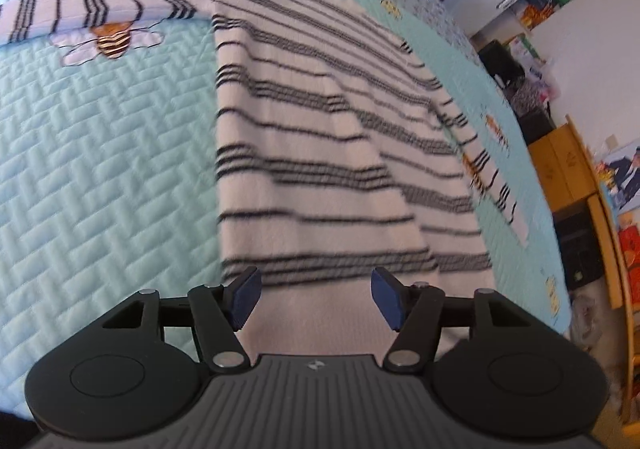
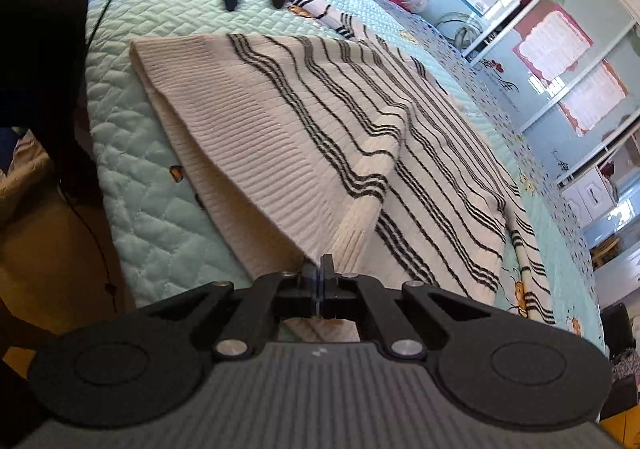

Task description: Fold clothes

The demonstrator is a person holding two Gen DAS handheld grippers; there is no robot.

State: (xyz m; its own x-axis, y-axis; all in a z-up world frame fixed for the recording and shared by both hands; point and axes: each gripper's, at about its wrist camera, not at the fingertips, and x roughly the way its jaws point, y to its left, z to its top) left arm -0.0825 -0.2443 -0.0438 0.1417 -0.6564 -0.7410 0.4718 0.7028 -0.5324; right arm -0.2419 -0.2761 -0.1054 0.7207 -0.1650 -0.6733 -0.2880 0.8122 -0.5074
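- Sweater (image 1: 320,137) lay flat on the quilt (image 1: 100,153), hem near, collar far, one sleeve stretched left.
- Left gripper (image 1: 316,299) gaped, empty.
- Right gripper (image 2: 320,281) was clamped on the hem corner.

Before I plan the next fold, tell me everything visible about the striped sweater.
The striped sweater is a cream ribbed knit with grouped dark stripes, lying on a quilted aqua bedspread. One sleeve stretches out sideways; part of the body is already folded over. The right gripper is shut on its plain hem corner, lifting it. The left gripper is open above the hem.
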